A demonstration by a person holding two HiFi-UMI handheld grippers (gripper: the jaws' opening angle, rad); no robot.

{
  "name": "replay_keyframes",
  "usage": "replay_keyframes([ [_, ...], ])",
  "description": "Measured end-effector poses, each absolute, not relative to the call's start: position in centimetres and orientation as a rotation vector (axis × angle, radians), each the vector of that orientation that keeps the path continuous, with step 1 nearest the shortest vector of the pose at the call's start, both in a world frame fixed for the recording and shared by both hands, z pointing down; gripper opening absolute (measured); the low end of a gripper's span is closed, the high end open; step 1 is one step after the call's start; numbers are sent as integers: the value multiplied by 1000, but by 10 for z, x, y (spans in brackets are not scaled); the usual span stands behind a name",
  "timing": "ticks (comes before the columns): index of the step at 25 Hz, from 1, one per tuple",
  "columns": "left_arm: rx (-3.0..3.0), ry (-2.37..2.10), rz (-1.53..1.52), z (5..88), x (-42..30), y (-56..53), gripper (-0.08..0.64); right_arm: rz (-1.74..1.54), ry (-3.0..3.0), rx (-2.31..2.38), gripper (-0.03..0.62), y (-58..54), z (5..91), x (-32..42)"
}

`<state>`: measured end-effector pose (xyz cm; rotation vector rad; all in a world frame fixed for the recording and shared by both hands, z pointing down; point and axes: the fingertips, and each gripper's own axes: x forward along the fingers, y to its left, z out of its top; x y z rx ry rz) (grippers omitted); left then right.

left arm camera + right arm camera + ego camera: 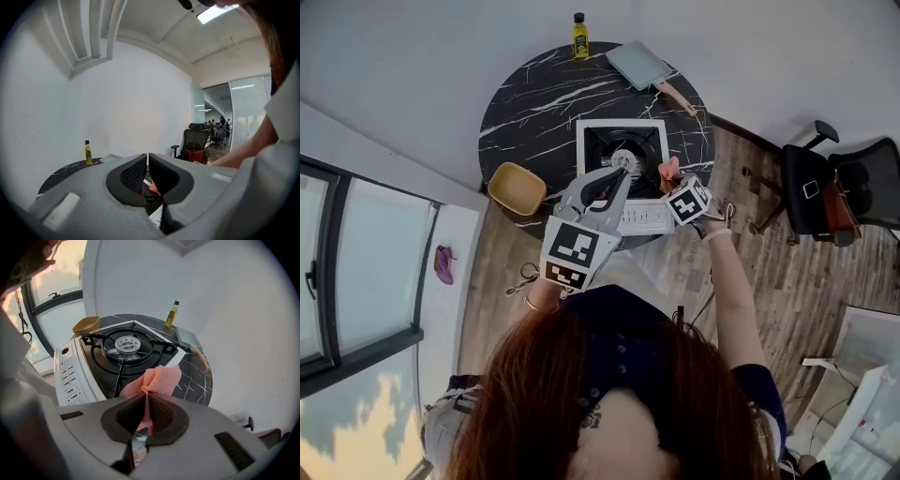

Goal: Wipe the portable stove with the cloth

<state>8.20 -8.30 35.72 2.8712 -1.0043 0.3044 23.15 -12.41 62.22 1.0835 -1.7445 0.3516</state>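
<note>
Pinching pink cloth [157, 379] in right tool [146, 397], bunched end poking forward past tips, over near right corner of stove [70, 371]. Sitting square on round marble bench [525, 103], control strip toward person. Left tool [147, 161] pressed together, empty, above stove front.

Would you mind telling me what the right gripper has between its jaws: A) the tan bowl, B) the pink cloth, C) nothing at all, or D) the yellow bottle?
B: in the right gripper view the right gripper has its jaws closed on the pink cloth, which bunches out just beyond them, by the portable stove.
</note>
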Motion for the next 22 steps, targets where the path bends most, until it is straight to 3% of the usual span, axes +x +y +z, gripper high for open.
replay_keyframes([
  [22,2897,-967,281,353,81,-65,23,358,-1720,1066,21,-96,624,227],
])
